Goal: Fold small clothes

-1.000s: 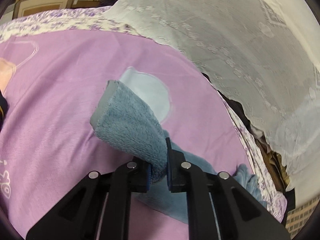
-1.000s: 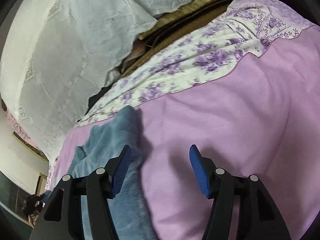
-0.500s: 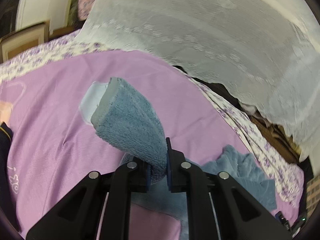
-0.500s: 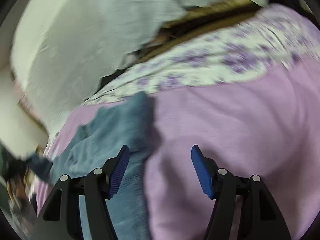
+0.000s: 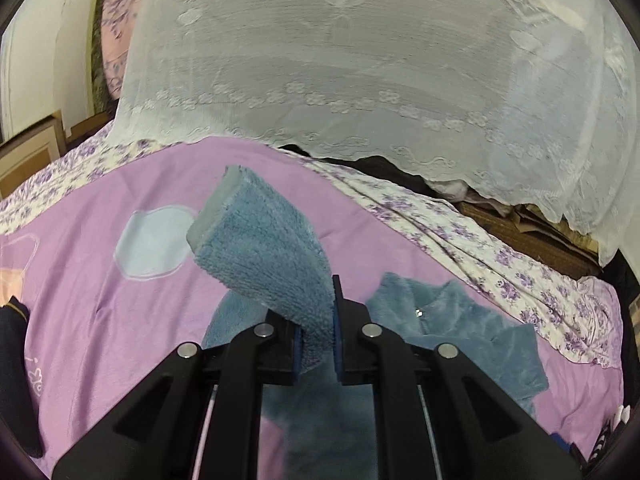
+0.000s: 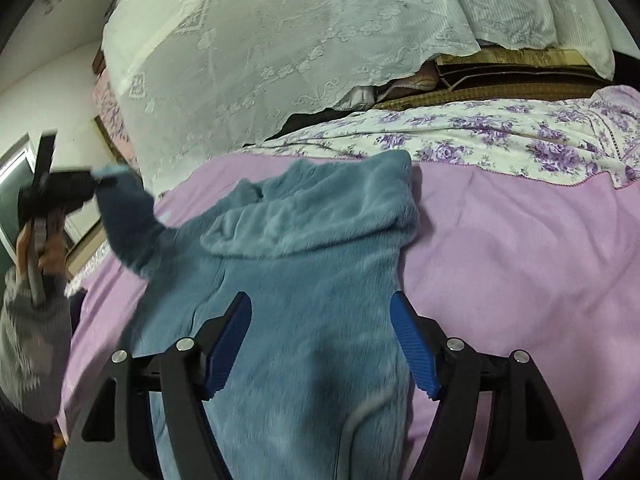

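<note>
A small blue fleece hooded garment (image 6: 304, 304) lies spread on the purple bedsheet (image 6: 500, 264), hood toward the far edge. My left gripper (image 5: 316, 344) is shut on the garment's sleeve (image 5: 260, 248) and holds it lifted, cuff end sticking up. It also shows in the right wrist view (image 6: 72, 192), far left, with the sleeve (image 6: 128, 224) raised. My right gripper (image 6: 320, 344) is open and empty, hovering just above the garment's body, one jaw either side. The garment's hood and body show in the left wrist view (image 5: 452, 328).
A white lace cover (image 5: 360, 60) drapes over stacked things behind the bed. A floral purple sheet (image 6: 500, 132) runs along the far edge. A dark garment (image 5: 14, 376) lies at the left. The sheet has a pale blue patch (image 5: 152, 240).
My left gripper has lifted and carried the sleeve to the right over the garment. My right gripper has moved left from the bare sheet to above the garment's body, still open.
</note>
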Demonstrator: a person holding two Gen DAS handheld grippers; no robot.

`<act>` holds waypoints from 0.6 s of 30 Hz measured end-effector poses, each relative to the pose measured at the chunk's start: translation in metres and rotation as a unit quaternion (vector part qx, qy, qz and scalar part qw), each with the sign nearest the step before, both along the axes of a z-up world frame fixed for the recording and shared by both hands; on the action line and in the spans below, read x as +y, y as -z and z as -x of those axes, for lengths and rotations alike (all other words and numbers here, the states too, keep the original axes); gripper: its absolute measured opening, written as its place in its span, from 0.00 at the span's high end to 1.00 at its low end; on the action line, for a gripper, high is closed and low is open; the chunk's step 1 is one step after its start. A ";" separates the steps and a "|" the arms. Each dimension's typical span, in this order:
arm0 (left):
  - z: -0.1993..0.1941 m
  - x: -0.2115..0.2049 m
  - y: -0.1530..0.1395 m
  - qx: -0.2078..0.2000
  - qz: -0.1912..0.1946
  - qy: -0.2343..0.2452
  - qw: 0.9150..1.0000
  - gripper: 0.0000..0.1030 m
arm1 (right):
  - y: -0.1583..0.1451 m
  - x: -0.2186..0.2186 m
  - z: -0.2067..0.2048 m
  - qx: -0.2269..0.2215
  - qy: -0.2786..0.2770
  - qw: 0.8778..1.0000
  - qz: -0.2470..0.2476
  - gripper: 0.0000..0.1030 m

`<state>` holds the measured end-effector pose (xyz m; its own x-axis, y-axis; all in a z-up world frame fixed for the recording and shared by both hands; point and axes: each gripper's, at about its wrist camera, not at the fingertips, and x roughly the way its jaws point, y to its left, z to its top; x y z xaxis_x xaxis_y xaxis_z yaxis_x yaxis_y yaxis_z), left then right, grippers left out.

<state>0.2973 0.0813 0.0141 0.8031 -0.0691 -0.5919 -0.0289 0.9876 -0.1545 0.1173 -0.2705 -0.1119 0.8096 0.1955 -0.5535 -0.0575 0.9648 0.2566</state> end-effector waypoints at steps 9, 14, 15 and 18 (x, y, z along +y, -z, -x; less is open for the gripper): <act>-0.011 -0.068 -0.011 -0.007 -0.020 0.024 0.999 0.90 | 0.006 0.004 0.005 0.000 -0.026 1.000 -0.014 0.29; -0.016 -0.103 -0.010 -0.005 -0.020 0.045 0.999 0.90 | 0.009 0.005 0.005 0.007 -0.034 0.999 -0.025 0.29; -0.016 -0.110 -0.009 -0.005 -0.019 0.050 0.999 0.90 | 0.009 0.005 0.004 0.009 -0.035 0.999 -0.027 0.29; -0.018 -0.133 -0.004 -0.004 -0.019 0.066 0.998 0.90 | 0.010 0.004 0.003 0.014 -0.037 0.999 -0.034 0.29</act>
